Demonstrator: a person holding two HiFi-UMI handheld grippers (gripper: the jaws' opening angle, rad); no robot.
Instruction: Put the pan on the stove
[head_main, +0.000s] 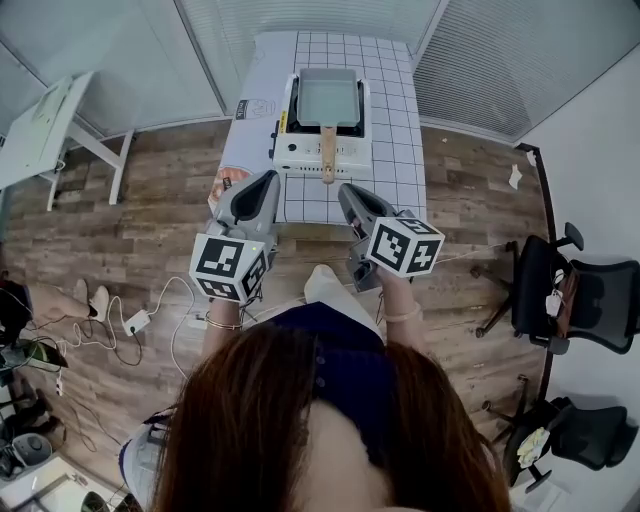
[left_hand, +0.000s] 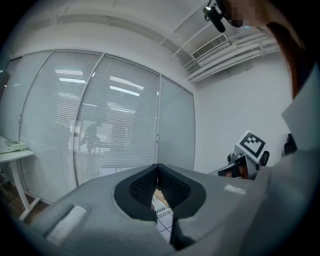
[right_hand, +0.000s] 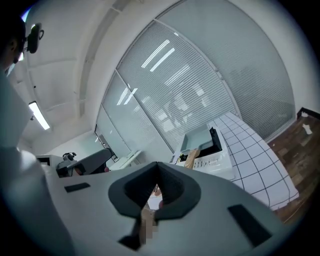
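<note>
A grey rectangular pan (head_main: 328, 100) with a wooden handle (head_main: 328, 152) sits on the white portable stove (head_main: 300, 152), which stands on the white grid-patterned table (head_main: 395, 170). Both grippers hang in front of my body, short of the table's near edge and apart from the pan. My left gripper (head_main: 268, 178) is shut with nothing between its pads; in its own view the left gripper (left_hand: 157, 167) faces a glass wall. My right gripper (head_main: 345, 190) is shut and empty too. Past the right gripper (right_hand: 157, 165) in its own view, the pan (right_hand: 197, 137) rests on the stove (right_hand: 210, 159).
An orange packet (head_main: 225, 185) lies at the table's near left corner. Two black office chairs (head_main: 590, 300) stand at the right, a white desk (head_main: 40, 130) at the left. Cables (head_main: 150, 310) trail over the wooden floor. Blinds cover the glass walls behind the table.
</note>
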